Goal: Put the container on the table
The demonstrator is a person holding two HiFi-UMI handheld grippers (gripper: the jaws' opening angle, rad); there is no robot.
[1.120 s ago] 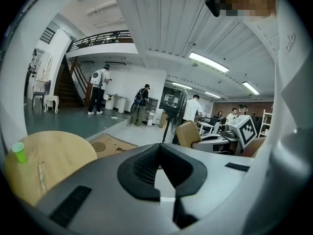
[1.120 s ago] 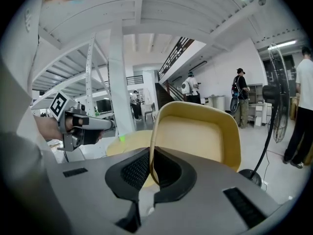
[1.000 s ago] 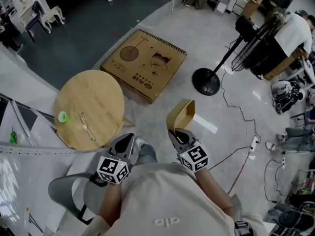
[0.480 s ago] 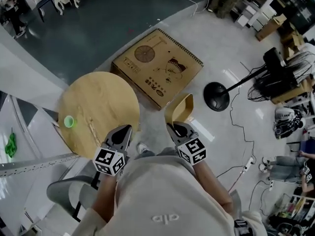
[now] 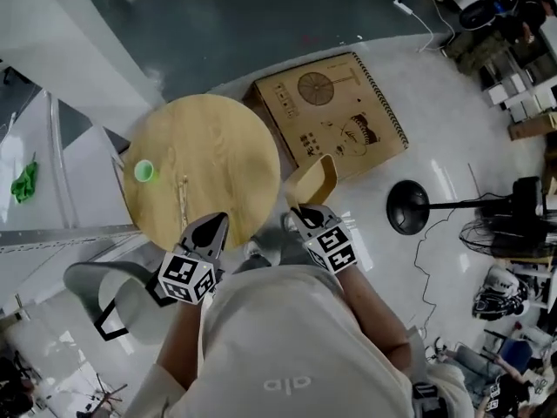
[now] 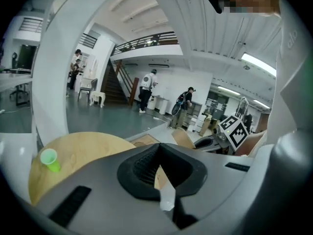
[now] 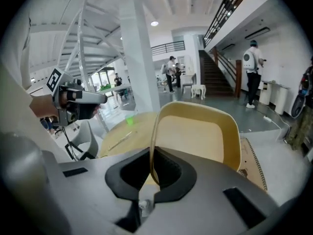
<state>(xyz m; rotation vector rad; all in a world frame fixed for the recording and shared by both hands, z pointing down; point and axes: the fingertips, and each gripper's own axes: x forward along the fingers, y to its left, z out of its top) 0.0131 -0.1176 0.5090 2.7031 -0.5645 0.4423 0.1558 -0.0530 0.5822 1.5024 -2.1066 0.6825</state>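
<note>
The container (image 5: 313, 181) is a light wooden tray with rounded corners, held tilted on edge. My right gripper (image 5: 300, 214) is shut on its rim, just off the right edge of the round wooden table (image 5: 209, 159). In the right gripper view the container's wall (image 7: 195, 136) runs between the jaws, with the table (image 7: 124, 133) behind it. My left gripper (image 5: 209, 232) is shut and holds nothing; it hovers over the table's near edge. In the left gripper view the tabletop (image 6: 78, 151) lies ahead and the right gripper (image 6: 215, 142) is at the right.
A small green cup (image 5: 144, 171) and a thin wooden stick (image 5: 183, 200) lie on the table's left part. A flat cardboard box (image 5: 335, 116) lies on the floor beyond the container. A fan base (image 5: 407, 207) stands at the right and a grey chair (image 5: 109, 290) at the lower left.
Both grippers have moved toward the round table, the right one carrying the container. The container, earlier over bare floor, is now beside the table's right edge.
</note>
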